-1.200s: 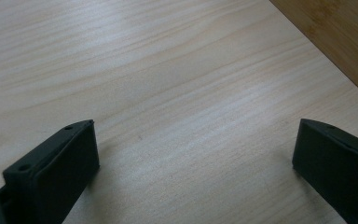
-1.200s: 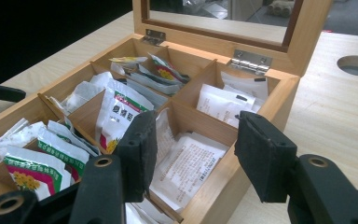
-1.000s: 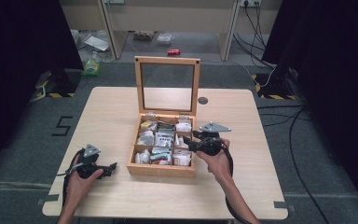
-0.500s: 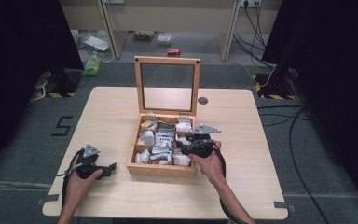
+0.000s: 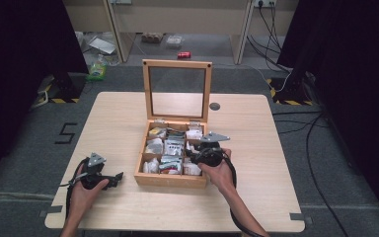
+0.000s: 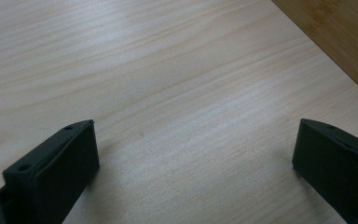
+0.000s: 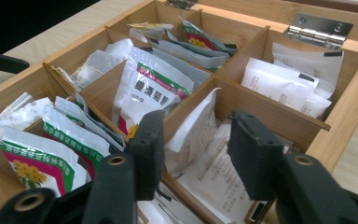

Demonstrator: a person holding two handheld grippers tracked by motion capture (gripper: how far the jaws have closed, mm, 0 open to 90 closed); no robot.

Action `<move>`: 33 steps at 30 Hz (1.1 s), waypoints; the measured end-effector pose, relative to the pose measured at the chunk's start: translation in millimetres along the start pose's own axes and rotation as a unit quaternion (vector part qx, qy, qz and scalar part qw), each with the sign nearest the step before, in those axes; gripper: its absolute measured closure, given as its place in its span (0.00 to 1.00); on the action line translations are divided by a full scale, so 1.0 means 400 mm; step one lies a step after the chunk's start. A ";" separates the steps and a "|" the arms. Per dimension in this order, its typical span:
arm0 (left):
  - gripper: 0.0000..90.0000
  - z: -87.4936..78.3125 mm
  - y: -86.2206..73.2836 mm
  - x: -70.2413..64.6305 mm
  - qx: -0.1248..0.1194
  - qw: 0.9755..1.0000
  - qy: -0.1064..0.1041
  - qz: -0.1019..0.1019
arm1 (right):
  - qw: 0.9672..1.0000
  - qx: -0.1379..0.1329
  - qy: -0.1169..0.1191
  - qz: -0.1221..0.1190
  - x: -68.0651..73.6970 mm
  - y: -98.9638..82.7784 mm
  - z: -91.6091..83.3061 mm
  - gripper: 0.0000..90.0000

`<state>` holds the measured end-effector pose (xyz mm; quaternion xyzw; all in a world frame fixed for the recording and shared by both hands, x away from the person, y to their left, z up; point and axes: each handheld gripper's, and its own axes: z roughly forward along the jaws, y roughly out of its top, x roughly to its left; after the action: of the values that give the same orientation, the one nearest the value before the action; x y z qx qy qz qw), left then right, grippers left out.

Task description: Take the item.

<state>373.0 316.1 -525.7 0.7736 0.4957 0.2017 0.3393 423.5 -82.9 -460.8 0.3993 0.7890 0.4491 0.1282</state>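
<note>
The right gripper [image 5: 193, 157] reaches into the near right part of the wooden box [image 5: 168, 178], its jaws set about halfway apart after just closing in a little. In the right gripper view they straddle a white sachet [image 7: 193, 133] that stands on edge in the compartment against a wooden divider; the left jaw sits close to the sachet's edge, the right jaw stands clear of it, and it cannot be told whether either pad presses on the paper. Just beside this sachet, in the next compartment, stands a green and white sachet [image 7: 147, 91] with printed characters, and more of that kind [image 7: 42, 161] are stacked nearer the camera. Plain white packets [image 7: 291, 79] lie in the compartment by the metal hinge [image 7: 318, 25]. The box sits at the middle of the table [image 5: 276, 148], with its glass-paned lid [image 5: 177, 89] standing upright at the back. The left gripper [image 5: 117, 176] rests low over the bare table near its front left edge, well apart from the box, its jaws spread wide with nothing between them.
</note>
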 end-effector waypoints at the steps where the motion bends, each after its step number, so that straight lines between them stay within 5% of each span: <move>1: 0.00 0.000 0.000 0.000 0.000 1.000 0.000 0.000 | 1.000 0.001 -0.001 0.001 -0.002 -0.001 0.001 0.66; 17: 0.00 0.000 0.000 0.000 0.000 1.000 0.000 0.000 | 1.000 -0.012 0.012 0.000 -0.018 -0.012 -0.003 0.95; 33: 0.00 -0.001 -0.001 0.001 0.000 1.000 0.001 0.000 | 0.998 -0.062 0.013 0.004 -0.039 0.015 -0.063 0.98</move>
<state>372.5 316.6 -525.7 0.7732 0.4961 0.2022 0.3394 422.7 -108.3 -444.3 0.3879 0.7597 0.5027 0.1406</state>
